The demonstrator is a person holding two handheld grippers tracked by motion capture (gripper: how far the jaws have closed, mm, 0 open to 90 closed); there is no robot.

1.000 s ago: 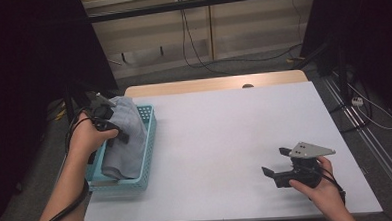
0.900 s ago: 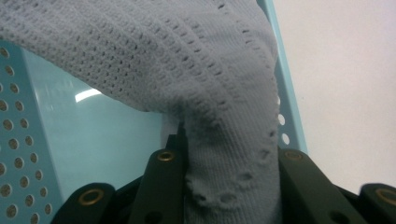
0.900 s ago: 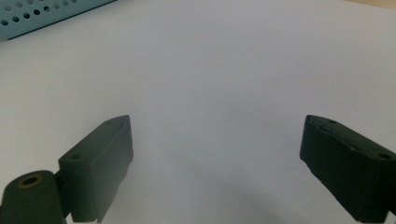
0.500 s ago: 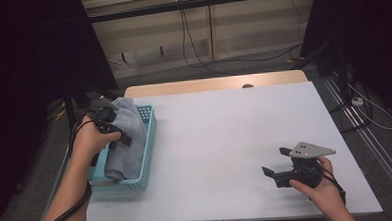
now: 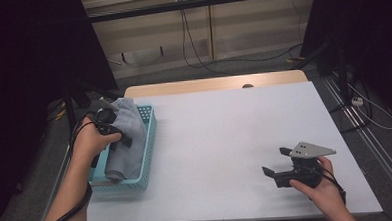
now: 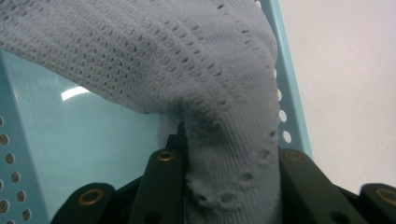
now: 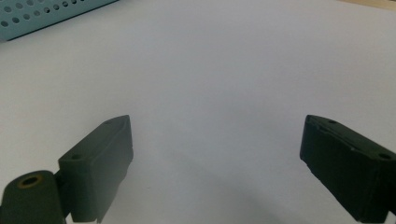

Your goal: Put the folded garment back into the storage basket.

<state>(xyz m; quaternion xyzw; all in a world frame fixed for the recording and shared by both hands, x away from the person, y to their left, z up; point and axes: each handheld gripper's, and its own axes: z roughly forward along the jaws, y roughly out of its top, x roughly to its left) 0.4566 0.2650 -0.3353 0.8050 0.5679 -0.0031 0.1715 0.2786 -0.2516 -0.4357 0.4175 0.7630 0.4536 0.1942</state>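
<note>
High view: left tongs [image 5: 116, 136] pinch grey cloth [image 5: 128, 143] (lengthwise along basket [image 5: 148, 157]) — right tongs [image 5: 276, 162] spread.

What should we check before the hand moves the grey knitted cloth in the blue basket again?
1. Left gripper shut on the grey knitted cloth: ok, cloth is bunched between its fingers.
2. Cloth over the blue basket: ok, it drapes into it.
3. Cloth fully inside the basket: not ok, part is lifted above the rim.
4. Right gripper free: ok, its fingers stand wide apart with nothing between them.
5. Right gripper away from the basket: ok, it sits far across the white table.
6. Anything under the cloth: cannot tell.
</note>
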